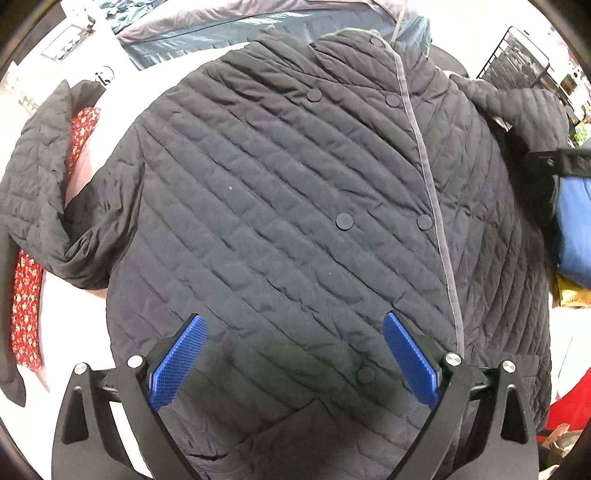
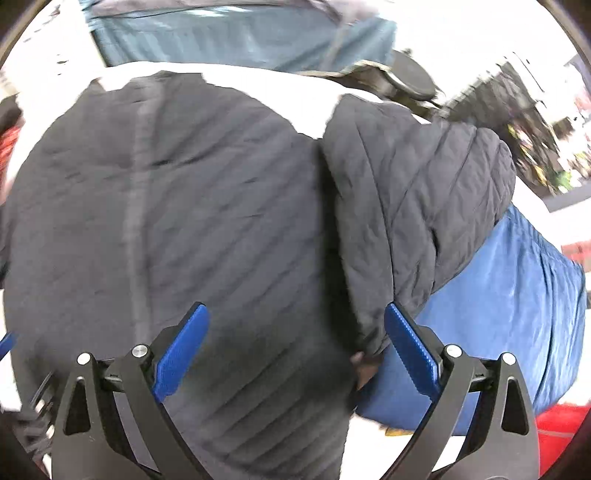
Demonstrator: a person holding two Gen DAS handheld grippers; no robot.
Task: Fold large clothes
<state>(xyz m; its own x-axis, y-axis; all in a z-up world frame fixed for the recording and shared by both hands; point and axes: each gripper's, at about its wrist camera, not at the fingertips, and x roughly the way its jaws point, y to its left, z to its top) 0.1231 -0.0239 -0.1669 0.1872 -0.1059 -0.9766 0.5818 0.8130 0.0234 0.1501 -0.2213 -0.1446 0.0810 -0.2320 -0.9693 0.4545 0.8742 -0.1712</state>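
Right wrist blurred, jacket point(image 2: 221, 221) hem cut off

Setting: probably a clothes-sorting room or shop. A white worktop point(image 1: 110, 99) carries garments all round: red floral fabric point(image 1: 26, 306) at left, teal-grey bedding point(image 1: 229, 26) far, blue padded item point(image 2: 509, 295) right. Wire rack point(image 1: 517, 59) stands far right.
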